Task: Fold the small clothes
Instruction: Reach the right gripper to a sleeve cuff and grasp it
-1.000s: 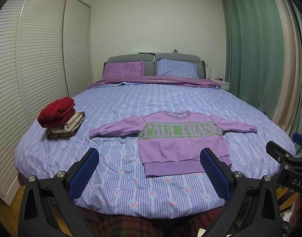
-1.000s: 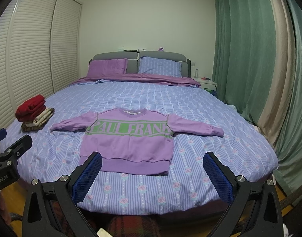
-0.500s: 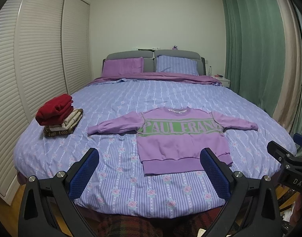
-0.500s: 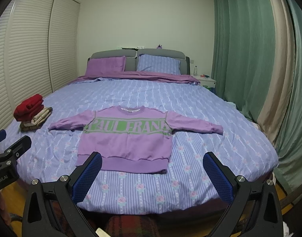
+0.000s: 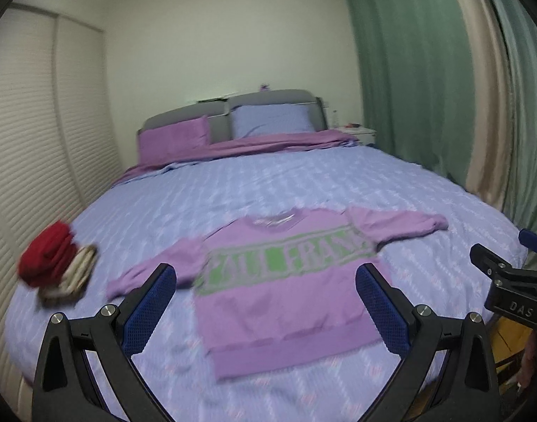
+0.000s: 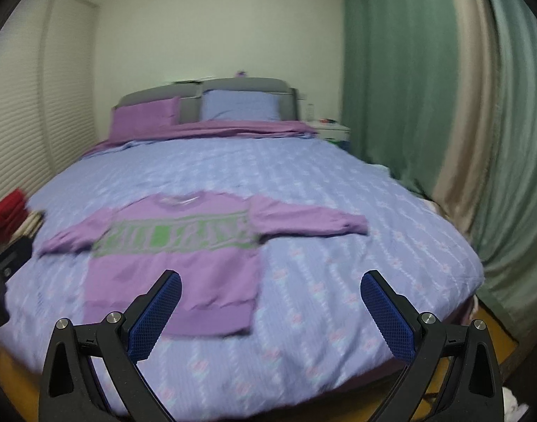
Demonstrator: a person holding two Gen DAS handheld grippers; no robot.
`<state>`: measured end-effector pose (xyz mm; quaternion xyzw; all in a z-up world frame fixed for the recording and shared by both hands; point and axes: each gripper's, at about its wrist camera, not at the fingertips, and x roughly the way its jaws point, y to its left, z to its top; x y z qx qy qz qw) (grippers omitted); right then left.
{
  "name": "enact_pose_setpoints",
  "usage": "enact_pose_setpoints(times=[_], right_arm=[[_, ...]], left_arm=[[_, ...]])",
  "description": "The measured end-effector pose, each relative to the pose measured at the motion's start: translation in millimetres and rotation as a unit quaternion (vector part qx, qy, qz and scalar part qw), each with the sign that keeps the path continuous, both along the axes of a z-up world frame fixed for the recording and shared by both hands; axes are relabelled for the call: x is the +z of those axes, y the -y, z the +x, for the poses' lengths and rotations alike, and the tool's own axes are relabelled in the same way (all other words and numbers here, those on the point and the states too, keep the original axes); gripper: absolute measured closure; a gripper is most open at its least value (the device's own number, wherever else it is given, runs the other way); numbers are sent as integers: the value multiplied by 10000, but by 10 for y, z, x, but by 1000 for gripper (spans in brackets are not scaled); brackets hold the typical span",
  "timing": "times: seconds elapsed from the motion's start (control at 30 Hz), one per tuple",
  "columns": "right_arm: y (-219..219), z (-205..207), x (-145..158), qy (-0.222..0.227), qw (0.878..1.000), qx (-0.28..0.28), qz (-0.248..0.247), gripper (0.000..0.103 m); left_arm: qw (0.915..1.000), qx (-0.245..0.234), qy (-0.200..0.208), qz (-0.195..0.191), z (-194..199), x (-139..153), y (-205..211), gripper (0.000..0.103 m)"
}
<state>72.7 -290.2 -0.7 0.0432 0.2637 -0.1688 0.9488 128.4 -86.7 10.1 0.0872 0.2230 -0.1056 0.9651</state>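
Nearest in each wrist view are the tongs themselves: the left tongs (image 5: 266, 276) and the right tongs (image 6: 270, 283) both stand spread wide, released, with nothing between their blue pads. Both hover short of the foot edge of the bed (image 6: 391, 246), not touching any cloth.

Just beyond, the purple sweatshirt (image 5: 279, 302) lies face up and flat near the foot edge of the bed, hem toward the tongs, collar toward the headboard, its 2 sleeves stretched out sideways. A green lettered band crosses the chest; motion blur makes the letters unreadable.

I judge it a light, soft knit with no stiffness: it will sag and drape as soon as 1 part is lifted, and the thick ribbed hem and cuffs should give the pads the firmest bite. A sensible hold is 1 cuff, or a shoulder and the hem corner on the same side, pinching only the sweatshirt and not the bed cover under it, which looks easy to snag. The cloth should not slip against the textured pads.

Farther off, by the left edge of the bed, sits a stack of folded clothes (image 5: 57, 263), red on top. At the far end are 2 pillows (image 6: 240, 105) against the headboard.
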Motion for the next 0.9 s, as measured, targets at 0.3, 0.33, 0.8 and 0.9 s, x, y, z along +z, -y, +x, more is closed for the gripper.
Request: enact_pose_setpoints(times=[0.3,0.33,0.8,0.9], right_arm=[[1018,794,-395,29,9913,-1139,660,0],[1109,886,-453,-12,9898,-1256,679,0],[2324,1967,-1294,-291,9674,-1655,1895,25],[2453,2106,-1439,-409,9639,-1598,2089,32]], left_arm=[[9956,-857,-370,109,1149,-193,1080,0],[9940,-982,-478,58,1299,-253,1232,0],[9887,-828,-1248,41,2361,-1024,2278,0],[9880,-786,-1330,82,2478,-1128,2355,0]])
